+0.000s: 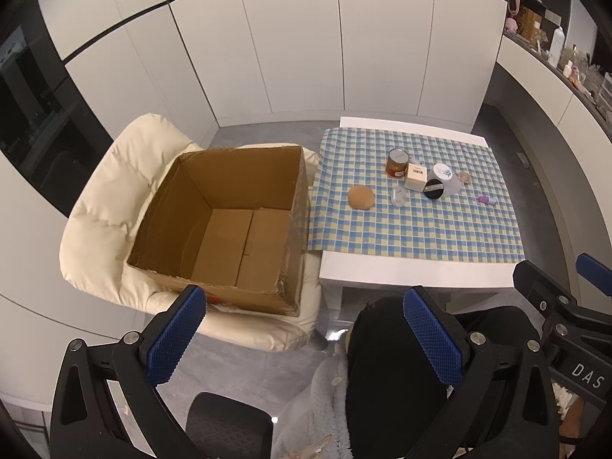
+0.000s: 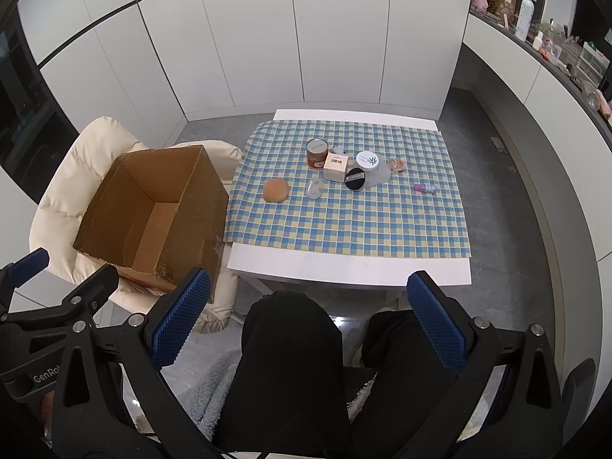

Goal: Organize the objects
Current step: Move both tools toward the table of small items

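An open, empty cardboard box (image 1: 229, 222) (image 2: 153, 214) sits on a cream armchair left of the table. On the checkered cloth (image 1: 413, 225) (image 2: 352, 222) lie a bun (image 1: 360, 197) (image 2: 275, 190), a red can (image 1: 397, 163) (image 2: 317, 153), a small beige box (image 1: 416, 177) (image 2: 336, 167), a black round compact (image 1: 433, 189) (image 2: 355, 179), a white-lidded jar (image 1: 445, 178) (image 2: 369, 164), a clear small item (image 1: 398, 196) (image 2: 313, 188) and a purple item (image 1: 485, 200) (image 2: 424, 188). My left gripper (image 1: 306, 340) and right gripper (image 2: 310, 329) are open and empty, held well short of the table above the person's lap.
The cream armchair (image 1: 103, 206) (image 2: 65, 191) holds the box. The white table's front edge (image 1: 413, 273) (image 2: 344, 267) faces me. The person's black-trousered legs (image 2: 283, 363) are below. White cabinets line the back; a cluttered counter (image 2: 554, 42) runs on the right.
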A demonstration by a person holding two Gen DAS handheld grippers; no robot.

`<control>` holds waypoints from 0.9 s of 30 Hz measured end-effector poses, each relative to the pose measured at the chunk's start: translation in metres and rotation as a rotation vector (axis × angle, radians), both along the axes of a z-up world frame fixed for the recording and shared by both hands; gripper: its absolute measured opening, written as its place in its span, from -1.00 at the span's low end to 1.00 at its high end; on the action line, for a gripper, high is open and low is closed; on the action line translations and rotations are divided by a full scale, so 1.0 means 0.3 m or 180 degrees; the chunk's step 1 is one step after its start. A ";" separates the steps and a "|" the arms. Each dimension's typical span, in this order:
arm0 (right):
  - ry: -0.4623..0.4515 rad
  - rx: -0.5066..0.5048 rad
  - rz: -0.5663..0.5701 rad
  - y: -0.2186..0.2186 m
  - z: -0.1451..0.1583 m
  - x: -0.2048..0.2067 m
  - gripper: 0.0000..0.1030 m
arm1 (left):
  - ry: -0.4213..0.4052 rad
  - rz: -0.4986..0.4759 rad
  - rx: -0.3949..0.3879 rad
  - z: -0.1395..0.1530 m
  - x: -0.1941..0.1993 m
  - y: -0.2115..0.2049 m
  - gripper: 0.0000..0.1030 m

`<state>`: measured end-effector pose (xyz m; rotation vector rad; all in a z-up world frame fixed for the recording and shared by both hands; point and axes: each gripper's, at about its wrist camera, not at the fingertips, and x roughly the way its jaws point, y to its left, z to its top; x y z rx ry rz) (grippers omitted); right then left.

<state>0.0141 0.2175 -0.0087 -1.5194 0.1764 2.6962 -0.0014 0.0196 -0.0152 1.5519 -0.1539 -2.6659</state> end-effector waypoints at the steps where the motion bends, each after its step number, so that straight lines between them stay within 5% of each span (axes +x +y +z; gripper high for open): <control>1: -0.0001 -0.0007 0.0000 0.002 -0.003 0.000 1.00 | -0.0012 0.0000 0.0010 -0.002 -0.002 0.000 0.99; 27: -0.0042 -0.0050 0.0001 0.074 -0.046 -0.010 1.00 | 0.0088 -0.0056 0.0043 -0.002 0.016 0.093 0.99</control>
